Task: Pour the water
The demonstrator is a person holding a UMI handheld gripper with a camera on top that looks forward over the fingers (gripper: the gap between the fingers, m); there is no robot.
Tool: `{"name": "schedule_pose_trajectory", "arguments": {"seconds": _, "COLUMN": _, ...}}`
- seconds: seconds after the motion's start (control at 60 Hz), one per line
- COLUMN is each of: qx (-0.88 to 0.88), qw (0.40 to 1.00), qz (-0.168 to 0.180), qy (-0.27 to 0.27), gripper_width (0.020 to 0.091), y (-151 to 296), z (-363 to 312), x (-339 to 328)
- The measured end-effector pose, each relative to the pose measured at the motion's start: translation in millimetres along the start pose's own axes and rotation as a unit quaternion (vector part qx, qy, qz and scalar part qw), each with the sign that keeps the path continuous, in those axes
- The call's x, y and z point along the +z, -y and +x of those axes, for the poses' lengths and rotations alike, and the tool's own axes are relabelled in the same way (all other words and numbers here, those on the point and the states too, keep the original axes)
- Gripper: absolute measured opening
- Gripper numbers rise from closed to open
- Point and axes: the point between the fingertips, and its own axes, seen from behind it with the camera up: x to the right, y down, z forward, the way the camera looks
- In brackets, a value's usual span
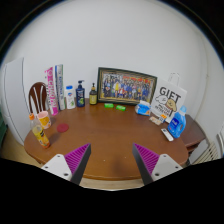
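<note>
The tongs (110,163) hang apart and empty over the bare surface (105,135). Nothing is grasped, so pouring has not begun. The likely vessels, bottles (80,95), stand well beyond, by the framed picture (126,85).

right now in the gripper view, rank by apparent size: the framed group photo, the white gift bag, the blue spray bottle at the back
1. Framed group photo, widest by far.
2. White gift bag, though it stands nearer the camera, so this is unsure.
3. Blue spray bottle, clearly smallest.
The open gripper holds nothing, well short of all three.
</note>
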Motion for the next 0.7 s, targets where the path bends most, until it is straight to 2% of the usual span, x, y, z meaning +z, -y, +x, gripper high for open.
{"name": "schedule_pose_trajectory", "arguments": {"seconds": 0.15, "qx": 0.005, "qw": 1.0, "qz": -0.008, "qy": 0.008, "gripper_width": 0.086, "y": -11.8, "z": -41.9, "x": 2.8}}
{"name": "schedule_pose_trajectory", "arguments": {"seconds": 0.167, "qx": 0.006, "qw": 1.0, "qz": -0.008, "qy": 0.008, "gripper_width": 0.0863, "y": -12.5, "z": -70.1, "x": 3.3}}
{"name": "schedule_pose_trajectory", "arguments": {"seconds": 0.383, "qx": 0.007, "qw": 0.996, "qz": -0.02, "qy": 0.088, "gripper_width": 0.0861, "y": -44.7, "z": -233.1, "x": 15.0}}
{"name": "schedule_pose_trajectory", "arguments": {"seconds": 0.533, "qx": -0.007, "qw": 0.991, "qz": 0.009, "qy": 0.132, "gripper_width": 0.0852, "y": -46.0, "z": -330.9, "x": 42.8}}
{"name": "schedule_pose_trajectory", "arguments": {"seconds": 0.667, "qx": -0.005, "qw": 0.991, "qz": 0.038, "qy": 0.128, "gripper_width": 0.0846, "y": -33.6, "z": -371.6, "x": 92.6}}
{"name": "schedule_pose_trajectory", "arguments": {"seconds": 0.7, "qx": -0.004, "qw": 0.992, "qz": 0.038, "qy": 0.122, "gripper_width": 0.0826, "y": -33.6, "z": -376.4, "x": 107.7}}
